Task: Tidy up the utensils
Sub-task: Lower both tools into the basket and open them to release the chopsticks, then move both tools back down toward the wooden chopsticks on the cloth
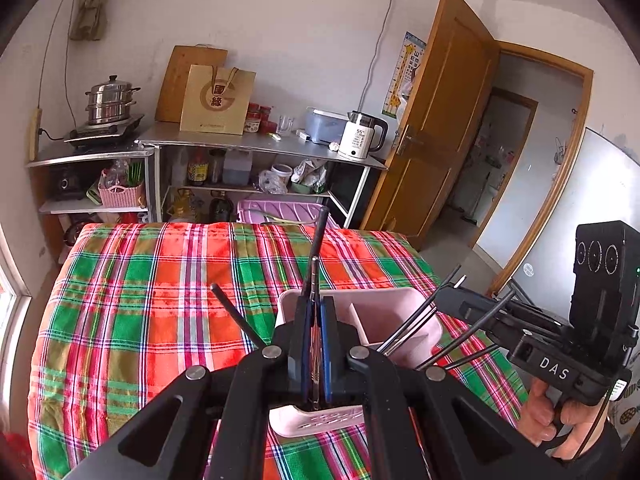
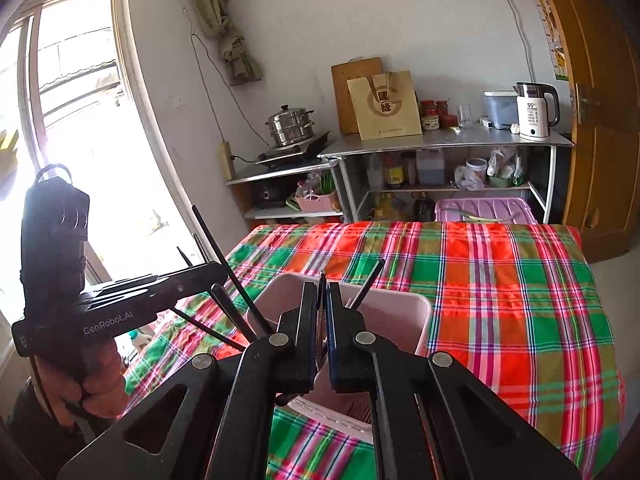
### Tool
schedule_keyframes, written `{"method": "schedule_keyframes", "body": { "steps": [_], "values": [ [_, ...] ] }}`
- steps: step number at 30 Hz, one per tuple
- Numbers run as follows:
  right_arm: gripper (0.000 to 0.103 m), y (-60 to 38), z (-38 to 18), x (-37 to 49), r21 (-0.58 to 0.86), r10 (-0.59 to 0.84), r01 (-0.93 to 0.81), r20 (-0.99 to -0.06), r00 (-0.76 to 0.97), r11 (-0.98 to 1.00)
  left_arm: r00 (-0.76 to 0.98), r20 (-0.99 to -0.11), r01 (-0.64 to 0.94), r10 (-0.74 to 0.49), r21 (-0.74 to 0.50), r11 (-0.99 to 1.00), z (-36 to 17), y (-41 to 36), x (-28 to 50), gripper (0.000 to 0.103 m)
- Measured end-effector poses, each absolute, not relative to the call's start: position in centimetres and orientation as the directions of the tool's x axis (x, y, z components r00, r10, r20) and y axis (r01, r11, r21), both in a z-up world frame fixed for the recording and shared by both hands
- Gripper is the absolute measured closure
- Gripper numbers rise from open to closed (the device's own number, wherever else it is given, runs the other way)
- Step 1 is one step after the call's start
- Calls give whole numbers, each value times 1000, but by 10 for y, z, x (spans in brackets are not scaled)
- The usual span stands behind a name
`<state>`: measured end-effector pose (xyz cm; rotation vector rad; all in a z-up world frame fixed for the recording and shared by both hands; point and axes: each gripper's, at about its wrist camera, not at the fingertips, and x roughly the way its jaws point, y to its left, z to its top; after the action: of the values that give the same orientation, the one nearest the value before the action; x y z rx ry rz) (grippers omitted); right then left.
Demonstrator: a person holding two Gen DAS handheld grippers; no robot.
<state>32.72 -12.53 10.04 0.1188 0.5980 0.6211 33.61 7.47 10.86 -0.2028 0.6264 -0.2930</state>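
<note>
A pink utensil holder with compartments stands on the plaid tablecloth; it also shows in the right wrist view. Several black chopsticks lean out of it. My left gripper is shut on a black-handled utensil that points up over the holder. My right gripper is shut on a thin dark utensil above the holder. The right gripper reaches in from the right in the left wrist view. The left gripper comes in from the left in the right wrist view.
Steel shelves along the far wall carry a steamer pot, a paper bag and a white kettle. A purple bin sits behind the table. An open wooden door is at right, a window at left.
</note>
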Motion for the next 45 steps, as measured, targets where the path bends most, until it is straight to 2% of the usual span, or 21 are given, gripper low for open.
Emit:
{"method": "schedule_keyframes", "body": {
  "steps": [4,6,14,19,21,27,35,43,45],
  "values": [
    [97,-128,102,323,275,577,-512,-489,654,814,771,-546,203,-328,-278,939,109,76,333,99],
    [93,-131,104,321,275,572,-506,-486,661,818,777,-543,197,-320,-273,942,110,77,330,99],
    [92,-147,120,303,272,559,-490,-451,695,828,802,-505,195,-320,-286,938,128,83,304,96],
    [92,-163,129,272,268,553,-483,-415,723,833,827,-463,208,-320,-277,938,139,88,268,94],
    [91,-167,128,258,267,551,-483,-412,725,834,832,-454,213,-319,-270,939,139,88,251,89],
    [91,-178,113,215,264,554,-487,-412,723,832,830,-456,224,-320,-252,941,118,88,198,89],
    [91,-182,78,168,263,558,-494,-447,699,829,800,-515,202,-308,-253,946,68,86,154,89],
    [91,-180,43,159,302,566,-481,-510,648,823,705,-635,195,-316,-255,947,10,74,155,89],
    [87,-179,37,161,308,561,-471,-524,641,826,692,-649,189,-315,-258,947,2,71,157,89]
  ]
}}
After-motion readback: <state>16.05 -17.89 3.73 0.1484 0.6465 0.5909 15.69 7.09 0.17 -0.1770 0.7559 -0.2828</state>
